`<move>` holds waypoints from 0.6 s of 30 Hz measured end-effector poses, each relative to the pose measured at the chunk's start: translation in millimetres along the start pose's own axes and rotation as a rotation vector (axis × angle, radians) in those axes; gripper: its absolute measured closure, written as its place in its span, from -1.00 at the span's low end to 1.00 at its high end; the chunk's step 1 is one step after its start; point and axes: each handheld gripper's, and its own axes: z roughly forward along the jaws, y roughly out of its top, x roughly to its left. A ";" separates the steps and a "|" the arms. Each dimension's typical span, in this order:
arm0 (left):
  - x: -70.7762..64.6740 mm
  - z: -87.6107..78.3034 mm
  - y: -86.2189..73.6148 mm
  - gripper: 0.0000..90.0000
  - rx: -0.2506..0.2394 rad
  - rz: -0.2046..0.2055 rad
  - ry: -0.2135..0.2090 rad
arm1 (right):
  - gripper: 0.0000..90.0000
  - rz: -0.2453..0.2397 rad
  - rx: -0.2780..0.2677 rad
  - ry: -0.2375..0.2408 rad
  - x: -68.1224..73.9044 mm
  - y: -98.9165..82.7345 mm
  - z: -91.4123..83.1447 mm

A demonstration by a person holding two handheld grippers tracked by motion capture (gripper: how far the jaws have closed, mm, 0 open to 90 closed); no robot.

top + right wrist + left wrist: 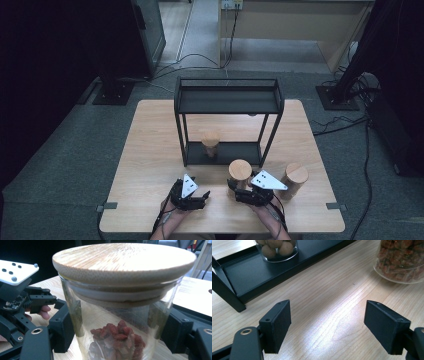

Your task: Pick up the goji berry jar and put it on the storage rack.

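My right gripper (237, 186) (117, 327) is shut on a glass jar (240, 171) (120, 315). The jar has a bamboo lid (125, 260) and red dried berries in its bottom, and it stands upright near the table's front, just in front of the rack. The pads (63, 325) press on both of its sides. To its left my left gripper (201, 187) (327, 322) is open over bare wood with nothing between its fingers. The same berry jar (402, 260) appears at the upper right of the left gripper view.
A black two-tier metal rack (227, 100) (249, 272) stands mid-table. On its lower shelf is a jar of round brown nuts (210, 142) (278, 250). Another lidded jar (295, 179) stands to the right of my right gripper. Cables lie on the floor beyond the table.
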 end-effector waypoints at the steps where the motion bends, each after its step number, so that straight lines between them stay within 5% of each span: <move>1: -0.1 0.1 0.2 -0.52 0.001 0.002 0.001 | -0.46 0.004 0.000 0.000 0.2 0.7 0.9; 18: -1.3 0.6 1.2 -0.52 0.006 0.002 0.007 | -0.45 0.013 0.017 -0.038 1.9 8.7 7.3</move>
